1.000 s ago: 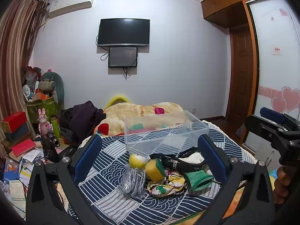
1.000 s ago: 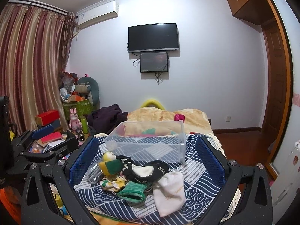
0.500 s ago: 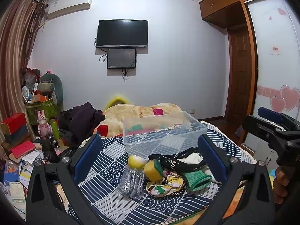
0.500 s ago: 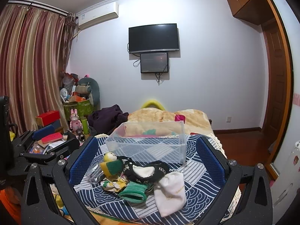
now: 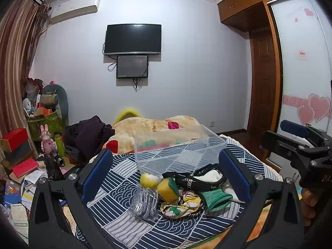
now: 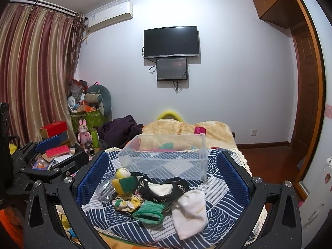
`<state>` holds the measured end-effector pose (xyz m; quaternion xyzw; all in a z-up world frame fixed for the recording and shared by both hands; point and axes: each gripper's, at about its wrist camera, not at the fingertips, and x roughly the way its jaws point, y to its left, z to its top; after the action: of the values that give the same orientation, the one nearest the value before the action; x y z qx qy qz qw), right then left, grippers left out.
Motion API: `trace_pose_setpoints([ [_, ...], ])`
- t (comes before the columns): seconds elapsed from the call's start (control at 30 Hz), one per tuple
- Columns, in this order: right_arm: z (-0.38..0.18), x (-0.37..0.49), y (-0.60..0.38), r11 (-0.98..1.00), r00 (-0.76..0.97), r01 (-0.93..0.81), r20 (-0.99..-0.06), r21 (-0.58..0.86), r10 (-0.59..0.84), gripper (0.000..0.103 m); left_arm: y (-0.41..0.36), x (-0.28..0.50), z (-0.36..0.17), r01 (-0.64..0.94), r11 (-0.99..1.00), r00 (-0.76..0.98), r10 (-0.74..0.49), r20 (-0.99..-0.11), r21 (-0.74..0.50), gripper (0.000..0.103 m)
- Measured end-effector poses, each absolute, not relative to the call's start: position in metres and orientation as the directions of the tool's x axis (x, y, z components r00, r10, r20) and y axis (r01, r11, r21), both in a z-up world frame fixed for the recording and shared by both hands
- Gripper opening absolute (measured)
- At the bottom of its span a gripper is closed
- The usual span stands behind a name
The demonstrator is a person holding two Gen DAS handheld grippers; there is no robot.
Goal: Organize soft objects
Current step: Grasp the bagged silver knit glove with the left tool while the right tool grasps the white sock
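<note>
Soft things lie heaped on the blue-and-white patterned cloth (image 5: 116, 188) between the spread fingers of both tools. The left tool (image 5: 166, 178) stands wide open and holds nothing; just ahead of its gap sit a grey knitted item in a clear bag (image 5: 145, 204), a yellow-and-green sponge block (image 5: 168, 189), a small yellow round plush (image 5: 147, 180), a black studded band around white fabric (image 5: 199, 181), a flowered yellow cloth (image 5: 182, 206) and a rolled green knit piece (image 5: 216, 199). Beyond the heap, further ahead, stands the clear rectangular plastic bin (image 5: 178, 151), nothing inside it. The right tool (image 6: 162, 180) is also wide open and empty; nearest its right finger lies a white drawstring pouch (image 6: 189, 212), touching the green knit piece (image 6: 148, 210). The bin (image 6: 164, 157) stands ahead of it too. The left tool's frame (image 6: 47, 166) shows off to its left side.
</note>
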<state>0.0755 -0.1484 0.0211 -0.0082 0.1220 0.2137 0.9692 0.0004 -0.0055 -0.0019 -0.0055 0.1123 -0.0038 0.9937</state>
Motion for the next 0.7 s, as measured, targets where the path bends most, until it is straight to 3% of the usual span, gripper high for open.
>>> trace_pose_setpoints([
  [0.33,0.008,0.087,-0.152,0.905,0.866,-0.418,-0.264,0.083,0.425,0.103,-0.002,0.009,-0.011,0.013,1.000,0.962,-0.016,-0.273,-0.011,0.103],
  [0.7,-0.033,0.125,-0.159,0.925,0.819,-0.375,-0.444,0.065,0.363,0.103,0.027,0.059,-0.060,-0.043,0.998,0.873,0.018,-0.488,-0.040,0.103],
])
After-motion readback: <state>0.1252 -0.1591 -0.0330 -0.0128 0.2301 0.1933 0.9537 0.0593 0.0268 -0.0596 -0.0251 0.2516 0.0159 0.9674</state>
